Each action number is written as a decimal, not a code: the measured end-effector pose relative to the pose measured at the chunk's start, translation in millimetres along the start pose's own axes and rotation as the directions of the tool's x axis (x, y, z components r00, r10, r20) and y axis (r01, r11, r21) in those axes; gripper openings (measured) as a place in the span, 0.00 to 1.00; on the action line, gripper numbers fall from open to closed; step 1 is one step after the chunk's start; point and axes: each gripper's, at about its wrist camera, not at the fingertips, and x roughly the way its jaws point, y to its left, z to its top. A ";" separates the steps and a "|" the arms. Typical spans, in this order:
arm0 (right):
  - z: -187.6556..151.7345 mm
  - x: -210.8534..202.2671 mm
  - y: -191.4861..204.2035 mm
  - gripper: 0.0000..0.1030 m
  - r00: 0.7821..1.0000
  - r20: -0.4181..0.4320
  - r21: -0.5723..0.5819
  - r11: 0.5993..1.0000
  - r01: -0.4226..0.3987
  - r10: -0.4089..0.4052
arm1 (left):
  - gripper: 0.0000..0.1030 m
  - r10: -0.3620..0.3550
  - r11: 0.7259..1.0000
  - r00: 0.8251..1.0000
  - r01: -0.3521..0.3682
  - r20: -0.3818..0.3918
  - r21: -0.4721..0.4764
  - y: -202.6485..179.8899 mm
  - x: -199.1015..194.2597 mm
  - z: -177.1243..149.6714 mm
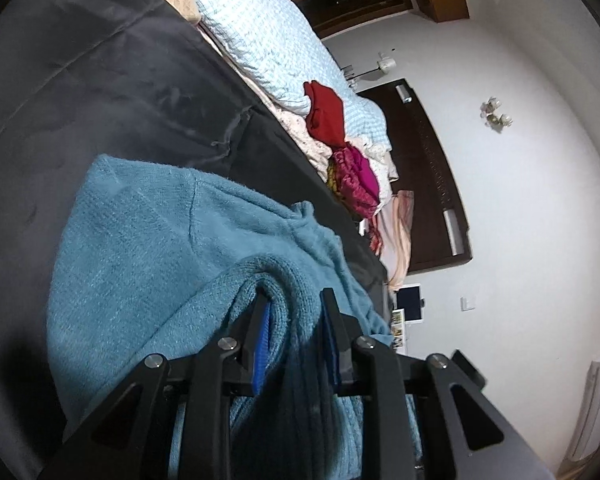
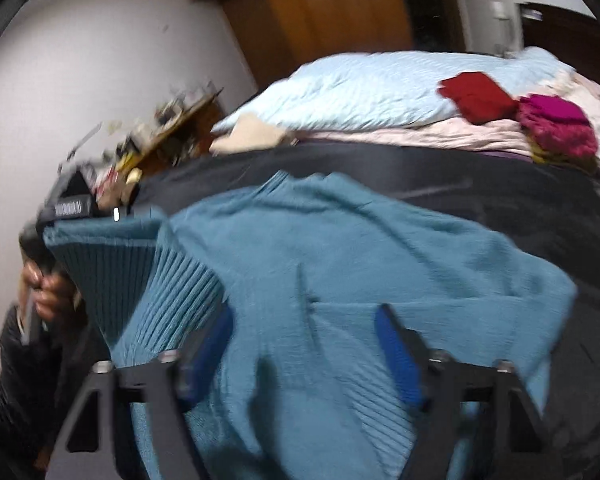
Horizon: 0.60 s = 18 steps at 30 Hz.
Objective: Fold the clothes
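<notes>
A teal knitted sweater (image 1: 140, 240) lies on a dark grey blanket (image 1: 80, 80) spread over the bed. My left gripper (image 1: 296, 312) is shut on a bunched fold of the sweater, the knit pinched between its blue pads. In the right wrist view the sweater (image 2: 340, 240) is spread out, its ribbed hem lifted at the left where a hand (image 2: 48, 292) holds the left gripper (image 2: 72, 208). My right gripper (image 2: 304, 320) hangs open just above the sweater, fingers wide apart, pads pressing on nothing. This view is blurred.
Behind the blanket (image 2: 500, 192) lie a light blue quilt (image 2: 380, 84), pink bedding, a folded red garment (image 2: 478, 96) and a magenta one (image 2: 556, 124). A cluttered table (image 2: 160, 128) stands at the left, a wooden wardrobe (image 2: 332, 12) behind. A dark headboard (image 1: 432, 168) meets the white wall.
</notes>
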 end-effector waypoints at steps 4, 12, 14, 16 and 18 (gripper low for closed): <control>-1.8 30.1 14.5 0.44 0.995 -0.101 -0.077 0.997 0.009 -0.017 | 0.27 -0.016 1.000 1.000 0.016 0.010 0.023 -4.6 -10.3 -5.6; 3.6 24.9 17.5 0.16 0.998 -0.051 -0.057 0.998 0.037 -0.040 | 0.30 -0.006 1.000 1.000 0.006 0.017 -0.017 0.1 -5.4 2.1; 13.6 3.1 10.8 0.16 0.993 0.048 -0.027 0.994 0.107 -0.106 | 0.30 0.006 0.999 1.000 -0.005 0.024 -0.039 3.3 -2.2 5.5; 25.5 -21.6 -2.0 0.16 0.975 0.149 0.036 0.986 0.161 -0.165 | 0.30 0.019 0.998 0.999 -0.017 0.031 -0.061 6.5 1.0 8.9; 36.5 -40.1 -12.3 0.16 0.923 0.238 0.075 0.953 0.292 -0.302 | 0.31 0.012 0.996 0.999 -0.008 0.046 -0.093 13.3 1.7 12.1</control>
